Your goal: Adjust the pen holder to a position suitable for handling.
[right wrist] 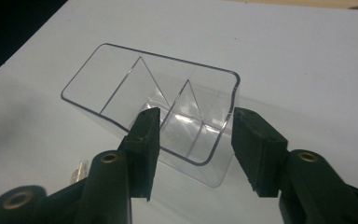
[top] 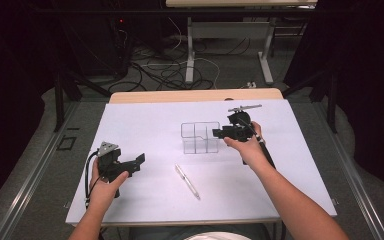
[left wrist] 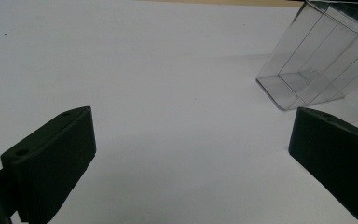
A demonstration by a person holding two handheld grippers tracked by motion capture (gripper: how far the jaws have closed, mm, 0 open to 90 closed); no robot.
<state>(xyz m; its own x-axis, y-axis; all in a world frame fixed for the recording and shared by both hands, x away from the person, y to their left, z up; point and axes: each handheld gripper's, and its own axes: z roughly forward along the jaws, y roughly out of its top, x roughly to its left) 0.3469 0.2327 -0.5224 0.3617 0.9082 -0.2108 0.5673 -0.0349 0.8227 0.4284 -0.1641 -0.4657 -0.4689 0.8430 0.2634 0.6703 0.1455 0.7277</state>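
A clear plastic organiser (top: 200, 137) with several compartments stands upright near the middle of the white sheet. My right gripper (top: 219, 132) is at its right end. In the right gripper view the gripper (right wrist: 196, 114) is open, its jaws straddling the near end of the organiser (right wrist: 121, 79), with a gap showing by the pads. A silver pen (top: 187, 181) lies on the sheet in front of the organiser. My left gripper (top: 139, 160) rests at the left of the sheet, open (left wrist: 191, 114) and with nothing in it, pointing toward the organiser (left wrist: 307, 70).
A white sheet (top: 145, 125) covers the table, whose wooden far edge (top: 195, 95) shows beyond it. Past the table are floor cables (top: 160, 70) and the legs of another table (top: 190, 50). Metal rails run along the floor on both sides.
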